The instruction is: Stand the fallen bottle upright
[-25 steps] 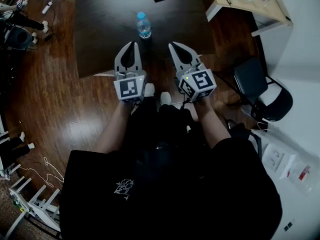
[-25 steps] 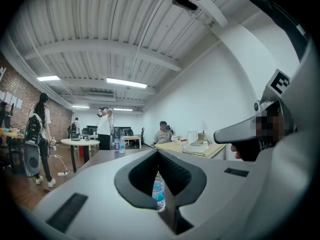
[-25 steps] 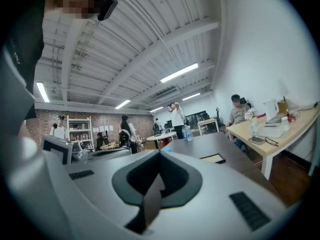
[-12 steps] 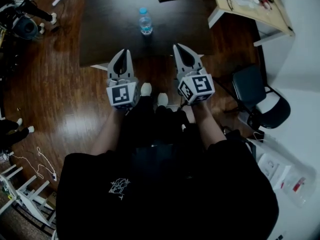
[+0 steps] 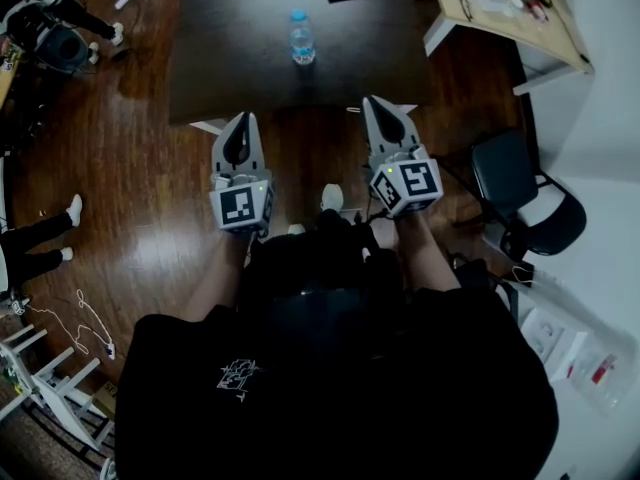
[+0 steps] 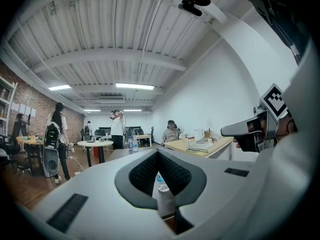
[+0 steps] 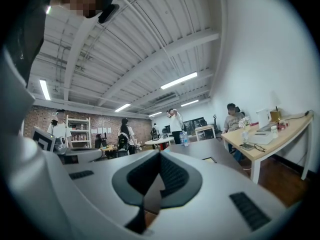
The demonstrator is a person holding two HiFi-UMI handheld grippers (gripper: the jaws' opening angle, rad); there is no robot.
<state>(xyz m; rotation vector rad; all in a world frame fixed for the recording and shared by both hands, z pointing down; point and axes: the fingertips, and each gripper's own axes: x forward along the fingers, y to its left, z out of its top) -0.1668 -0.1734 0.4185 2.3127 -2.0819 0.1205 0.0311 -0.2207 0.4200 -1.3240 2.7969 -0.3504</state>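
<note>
Retreat from counter (image 5: 230,58): left gripper (image 5: 240,120), right gripper (image 5: 381,103) pulled farther back, jaws together, empty; bottle (image 5: 301,38) upright there, so task likely complete.

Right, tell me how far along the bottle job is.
Done: the bottle stands upright on the dark table. In hand: nothing; the left tool and right tool are shut and empty, short of the table. Left: nothing that shows.
</note>
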